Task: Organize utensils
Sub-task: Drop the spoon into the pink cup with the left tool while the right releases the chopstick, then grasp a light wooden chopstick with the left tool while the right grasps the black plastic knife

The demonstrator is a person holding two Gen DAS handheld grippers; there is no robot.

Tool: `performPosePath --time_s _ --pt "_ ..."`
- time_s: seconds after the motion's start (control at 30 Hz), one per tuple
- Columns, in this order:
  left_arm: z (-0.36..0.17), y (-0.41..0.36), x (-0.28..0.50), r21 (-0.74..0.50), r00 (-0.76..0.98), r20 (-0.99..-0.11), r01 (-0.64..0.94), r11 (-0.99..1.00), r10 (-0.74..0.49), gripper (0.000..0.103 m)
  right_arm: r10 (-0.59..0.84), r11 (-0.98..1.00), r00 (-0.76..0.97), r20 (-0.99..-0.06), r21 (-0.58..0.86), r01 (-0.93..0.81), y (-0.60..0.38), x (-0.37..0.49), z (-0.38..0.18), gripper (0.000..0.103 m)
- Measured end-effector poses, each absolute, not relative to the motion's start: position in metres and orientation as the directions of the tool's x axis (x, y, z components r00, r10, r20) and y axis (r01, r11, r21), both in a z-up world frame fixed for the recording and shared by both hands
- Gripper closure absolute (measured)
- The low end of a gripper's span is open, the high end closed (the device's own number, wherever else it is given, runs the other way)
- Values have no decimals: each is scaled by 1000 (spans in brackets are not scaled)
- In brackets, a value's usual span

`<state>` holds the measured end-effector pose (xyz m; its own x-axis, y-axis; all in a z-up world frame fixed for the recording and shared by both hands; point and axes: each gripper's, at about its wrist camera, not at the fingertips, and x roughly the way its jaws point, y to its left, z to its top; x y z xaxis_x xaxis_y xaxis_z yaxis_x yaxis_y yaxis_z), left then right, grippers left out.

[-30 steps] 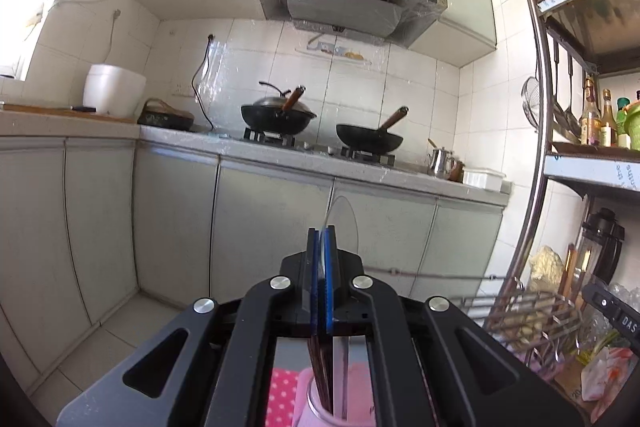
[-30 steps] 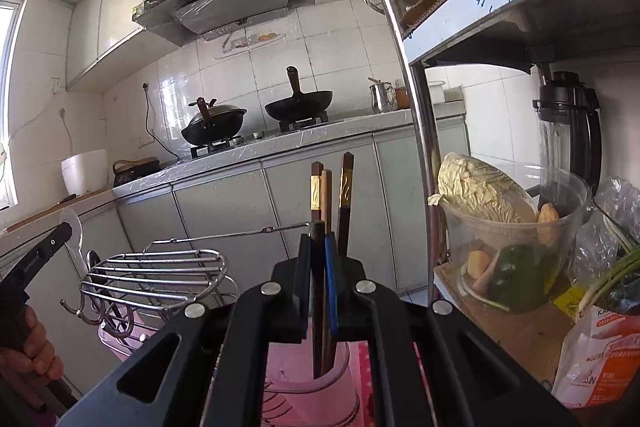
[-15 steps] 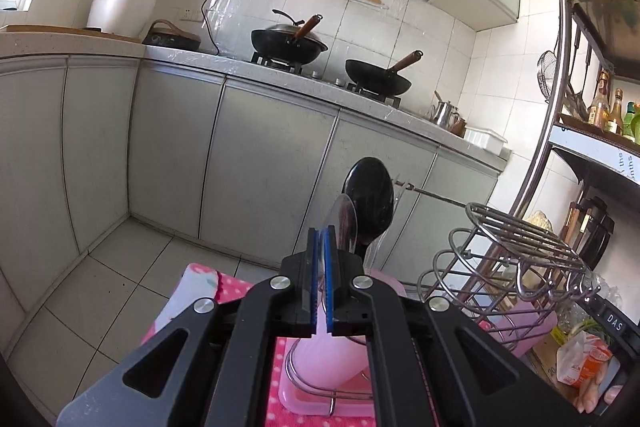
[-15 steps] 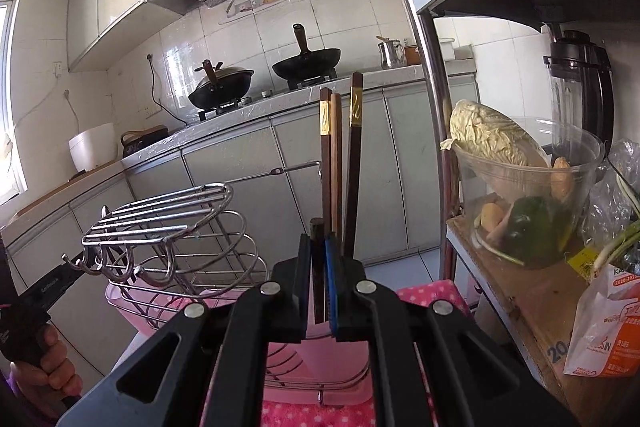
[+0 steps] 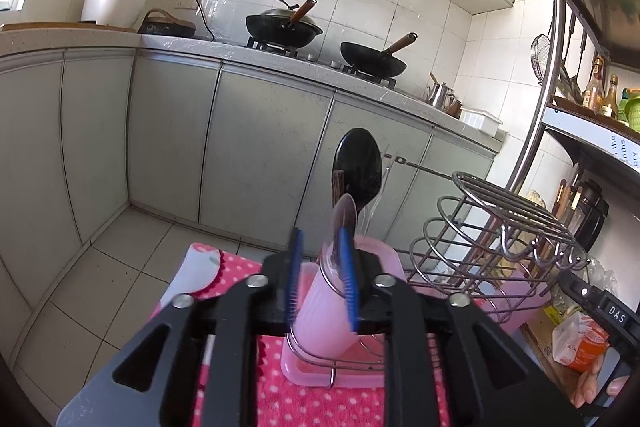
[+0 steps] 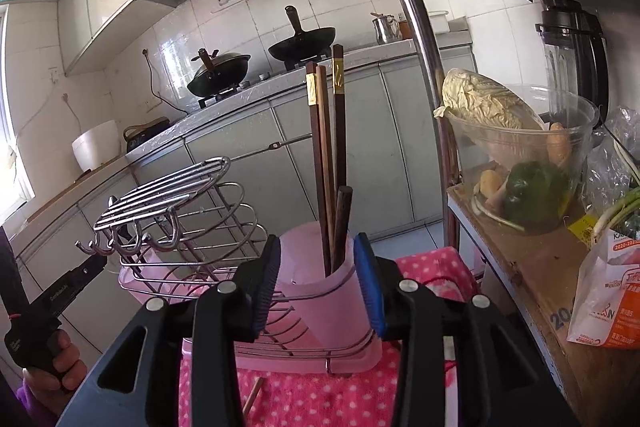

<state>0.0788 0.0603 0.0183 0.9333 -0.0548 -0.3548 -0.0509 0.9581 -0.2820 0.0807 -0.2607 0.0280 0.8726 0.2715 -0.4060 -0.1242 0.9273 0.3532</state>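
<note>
A: Left gripper point(image 5: 323, 275) opening, clear plastic spoon point(image 5: 345, 217) between jaws, standing in near pink cup point(image 5: 326, 311). Light, slippery; take its handle.

B: Right gripper point(image 6: 318, 281) opening, empty, astride far-right cup point(image 6: 320, 279) holding chopsticks point(image 6: 326, 163): stiff, slim; pinch mid-shaft.

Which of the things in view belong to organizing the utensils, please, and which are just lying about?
Part of the job:
- dark wooden chopsticks
- black spoon
- clear plastic spoon
- pink plastic holder cups
- steel wire rack

Just lying about:
- two black woks
- clear bowl of vegetables
- black blender
- white pot
</note>
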Motion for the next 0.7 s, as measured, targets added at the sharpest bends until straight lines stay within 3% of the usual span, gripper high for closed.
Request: performPosePath --time_s 0.23,0.7 --pt "15 67 57 -329 910 -400 -33 944 -107 70 318 908 839 -441 397 -135 -262 58 20 65" --pt "-33 41 26 -295 765 -608 29 955 -212 70 397 887 691 -603 445 -122 -240 20 -33 65"
